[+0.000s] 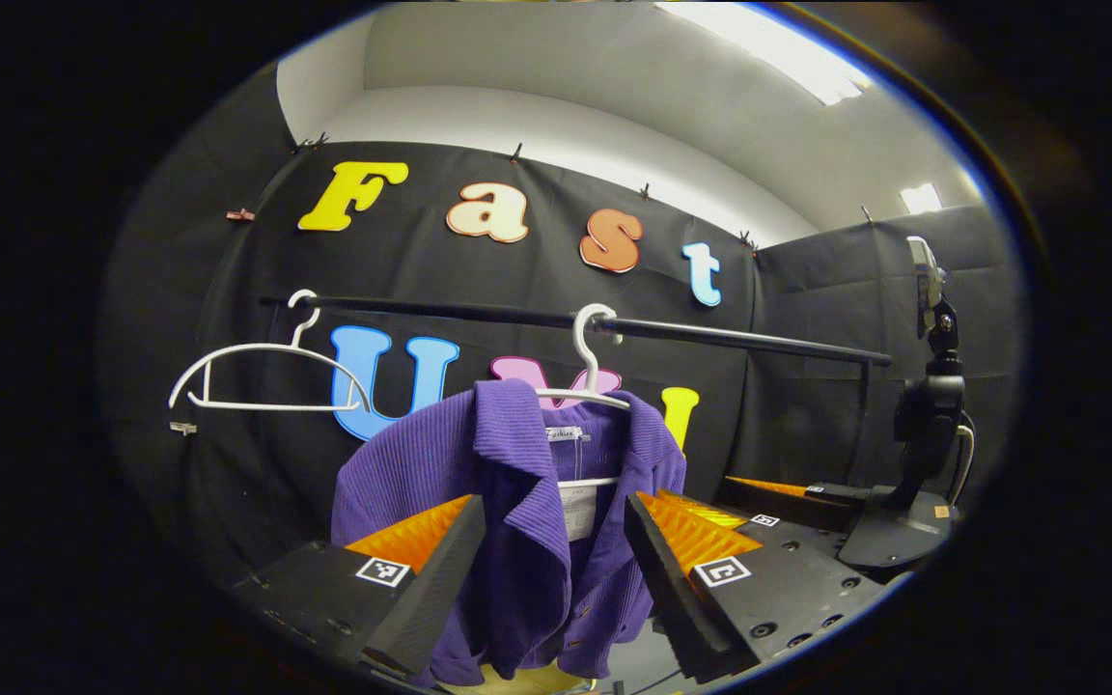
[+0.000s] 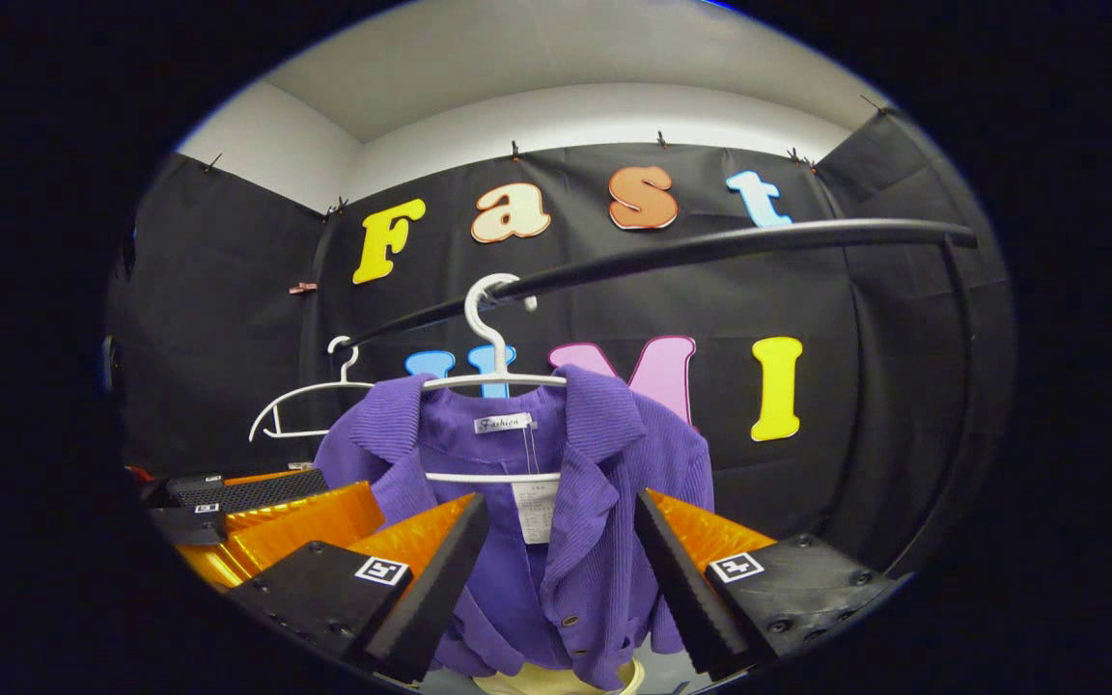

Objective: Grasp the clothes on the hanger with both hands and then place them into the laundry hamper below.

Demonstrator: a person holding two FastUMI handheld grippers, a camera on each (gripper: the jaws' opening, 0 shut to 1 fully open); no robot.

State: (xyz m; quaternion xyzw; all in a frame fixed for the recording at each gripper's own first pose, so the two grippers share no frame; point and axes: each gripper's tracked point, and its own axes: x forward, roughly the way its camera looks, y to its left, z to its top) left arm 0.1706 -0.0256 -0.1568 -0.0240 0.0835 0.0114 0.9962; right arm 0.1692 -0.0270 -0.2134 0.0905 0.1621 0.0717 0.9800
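Hanging from a white hanger (image 2: 493, 362) near the black rail's (image 2: 710, 249) middle, the purple jacket (image 2: 595, 521) (neck label too small to read) sits between both spread-fingered grippers, left gripper (image 1: 556, 589) and right gripper (image 2: 561, 589), untouched.

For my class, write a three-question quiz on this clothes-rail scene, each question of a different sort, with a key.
1. True or false: the purple jacket has already been taken off its white hanger.
2. How many white hangers are on the black rail?
3. The left gripper is: A) shut on the jacket, B) open with the jacket in front of it, C) gripping the rail.

Key
1. False: it hangs on the hanger.
2. Two: one holds the jacket, and an empty hanger hangs beside it.
3. B. The right gripper is open too.
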